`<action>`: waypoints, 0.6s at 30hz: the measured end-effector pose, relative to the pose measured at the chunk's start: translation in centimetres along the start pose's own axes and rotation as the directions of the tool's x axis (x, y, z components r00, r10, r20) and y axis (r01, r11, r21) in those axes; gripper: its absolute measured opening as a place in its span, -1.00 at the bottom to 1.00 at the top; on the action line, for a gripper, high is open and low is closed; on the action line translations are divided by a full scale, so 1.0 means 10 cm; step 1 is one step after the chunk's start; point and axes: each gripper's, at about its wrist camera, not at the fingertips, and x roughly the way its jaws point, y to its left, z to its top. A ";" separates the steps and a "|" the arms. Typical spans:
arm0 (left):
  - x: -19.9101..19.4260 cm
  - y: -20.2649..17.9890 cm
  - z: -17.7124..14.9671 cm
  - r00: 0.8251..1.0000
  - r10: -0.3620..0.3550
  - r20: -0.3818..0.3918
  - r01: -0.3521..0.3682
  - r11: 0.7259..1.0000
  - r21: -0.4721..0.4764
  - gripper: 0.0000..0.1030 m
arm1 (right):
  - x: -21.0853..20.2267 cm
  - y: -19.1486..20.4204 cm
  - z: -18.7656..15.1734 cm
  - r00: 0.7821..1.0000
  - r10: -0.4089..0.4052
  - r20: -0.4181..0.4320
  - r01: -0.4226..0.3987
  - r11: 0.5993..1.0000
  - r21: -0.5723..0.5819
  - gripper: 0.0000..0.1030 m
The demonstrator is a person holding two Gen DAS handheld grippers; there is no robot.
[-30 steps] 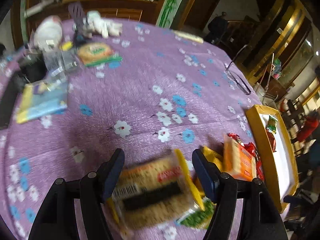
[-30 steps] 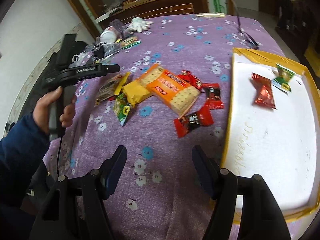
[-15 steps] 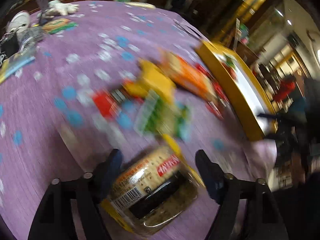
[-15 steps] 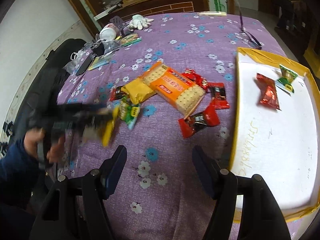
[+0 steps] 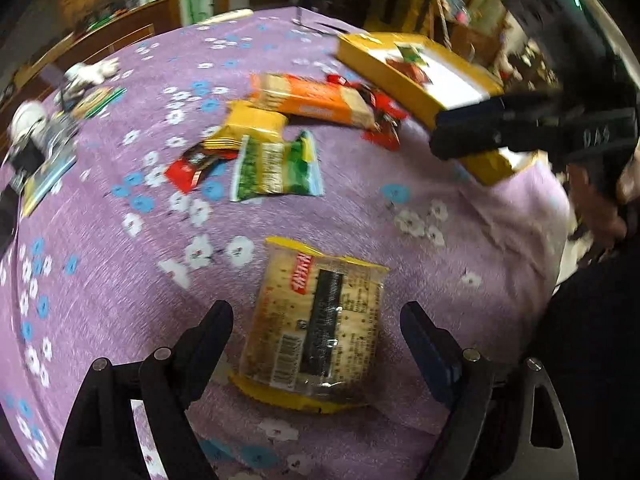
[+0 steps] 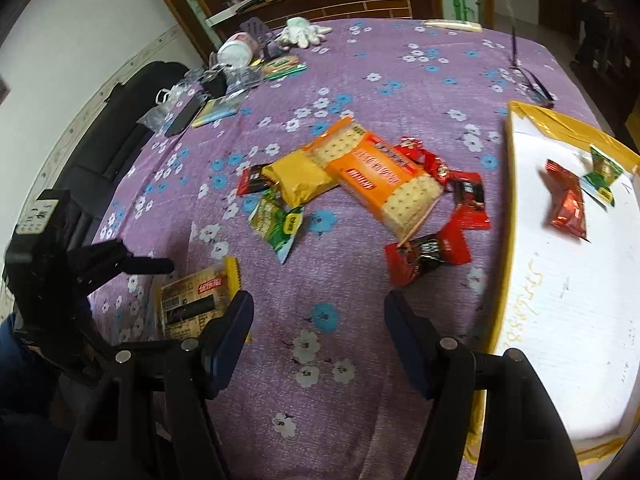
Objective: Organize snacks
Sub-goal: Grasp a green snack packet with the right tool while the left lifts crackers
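- Left wrist view: the left tongs point(image 5: 316, 320) are wide open and hold nothing. A clear cracker pack point(image 5: 316, 328) with yellow ends lies flat on the purple worktop point(image 5: 120, 280), between the two fingers but not touching them, near the worktop's close edge.
- To do this step well, I think the pack should be left lying flat and the tongs should lift away straight up, so a finger does not drag it.
- Further in are a green snack bag point(image 5: 276, 168), a yellow pack point(image 5: 252, 124) and a long orange cracker pack point(image 5: 312, 100). The yellow-rimmed tray point(image 5: 384, 68) sits at the far right edge — something red and something green lie in it, too blurry to name.
- Right wrist view: the right tongs point(image 6: 320, 320) are also wide open and hold nothing, above bare cloth near the close edge.
- The tray point(image 6: 508, 216) on the right holds just two things — a red wrapper point(image 6: 566, 204) and a small green packet point(image 6: 604, 176), both near its far end. The rest of it is bare white.
- Red wrappers point(image 6: 428, 254) lie just beside the tray's left rim, still on the worktop.
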 end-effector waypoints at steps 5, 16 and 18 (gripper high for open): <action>0.31 -0.10 -0.01 0.991 0.120 -0.051 -0.116 0.990 0.086 0.70 | 0.00 0.00 0.01 1.000 0.010 0.000 -0.010 1.000 -0.006 0.30; 0.13 -0.07 -0.29 0.960 0.270 0.077 -0.249 0.945 -0.214 0.48 | 0.14 0.17 0.12 0.999 0.038 -0.012 -0.039 0.997 -0.060 0.30; 0.06 -0.04 -0.30 0.960 0.260 0.106 -0.224 0.936 -0.270 0.48 | 0.22 0.27 0.22 0.999 0.029 -0.025 -0.032 0.993 -0.111 0.25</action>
